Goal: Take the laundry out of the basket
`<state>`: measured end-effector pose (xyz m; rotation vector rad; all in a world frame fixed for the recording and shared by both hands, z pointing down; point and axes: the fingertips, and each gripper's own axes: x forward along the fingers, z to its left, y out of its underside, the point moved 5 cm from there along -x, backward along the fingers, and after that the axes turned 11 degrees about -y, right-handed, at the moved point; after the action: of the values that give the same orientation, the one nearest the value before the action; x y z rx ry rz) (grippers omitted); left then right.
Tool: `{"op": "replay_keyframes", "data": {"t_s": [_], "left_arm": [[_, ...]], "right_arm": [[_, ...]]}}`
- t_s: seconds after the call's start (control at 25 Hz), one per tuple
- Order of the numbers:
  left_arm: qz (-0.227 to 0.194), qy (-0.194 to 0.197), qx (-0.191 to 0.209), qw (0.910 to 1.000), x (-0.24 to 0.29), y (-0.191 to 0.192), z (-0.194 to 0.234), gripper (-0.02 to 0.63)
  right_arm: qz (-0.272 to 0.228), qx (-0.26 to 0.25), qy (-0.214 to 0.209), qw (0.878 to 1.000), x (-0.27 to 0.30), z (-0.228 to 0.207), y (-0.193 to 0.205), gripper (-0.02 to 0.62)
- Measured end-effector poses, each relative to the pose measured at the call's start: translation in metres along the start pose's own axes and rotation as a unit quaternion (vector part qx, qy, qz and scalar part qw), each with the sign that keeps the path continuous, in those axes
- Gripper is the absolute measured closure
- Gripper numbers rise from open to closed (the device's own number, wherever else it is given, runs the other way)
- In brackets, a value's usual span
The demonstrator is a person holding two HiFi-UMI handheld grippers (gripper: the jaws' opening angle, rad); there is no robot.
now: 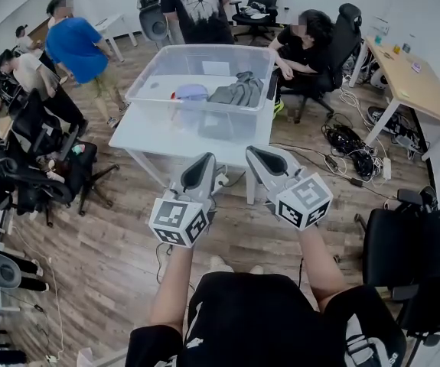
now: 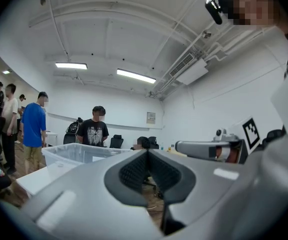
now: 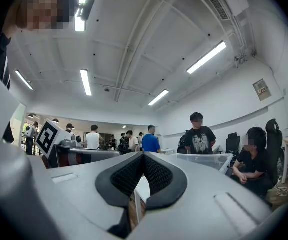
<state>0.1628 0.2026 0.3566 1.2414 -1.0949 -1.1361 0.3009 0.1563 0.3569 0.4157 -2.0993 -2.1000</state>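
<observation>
**While your left gripper [image 1: 206, 160] and right gripper [image 1: 256, 154] hang shut, the laundry [image 1: 233, 95] lies ahead in the basket [image 1: 147, 71]**

As you face the table [image 1: 151, 138], one clear basket stands on it. Its long side runs across your view and its near wall sits back from the table's near edge.

Inside, from left to right, a pale patch [image 1: 166, 84] lies along the left wall. It may be cloth or only the tabletop seen through the plastic. One blue piece [image 1: 191, 92] sits near the middle of the near wall. One grey garment [image 1: 244, 89] is bunched toward the right wall, its folds running from near wall to far. Count two sure pieces, perhaps three.

Your left gripper hovers by the table's near edge, well short of the basket. Its jaws are pressed together with nothing between them, and the blue piece lies almost straight ahead of it. Your right gripper, just beside it, is likewise closed on nothing. It points toward the basket's right half, so it is the nearer of the two to the grey garment.

Everything you want lies ahead, past the near wall. My judgement is that you must part the jaws and come over the rim before either gripper can take hold.
</observation>
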Motion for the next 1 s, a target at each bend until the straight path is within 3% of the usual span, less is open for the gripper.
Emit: {"op": "replay_keyframes", "data": {"t_s": [0.64,1.0], "left_arm": [[-0.011,-0.019,-0.005,0.9997,0.005,-0.006,0.035,0.598],[-0.008,-0.013,-0.006,0.9999,0.028,-0.007,0.08,0.598]], "right_arm": [[0.003,-0.004,-0.017,1.0,0.036,-0.003,0.0,0.597],[0.007,0.0,-0.012,1.0,0.083,-0.015,0.006,0.597]]}}
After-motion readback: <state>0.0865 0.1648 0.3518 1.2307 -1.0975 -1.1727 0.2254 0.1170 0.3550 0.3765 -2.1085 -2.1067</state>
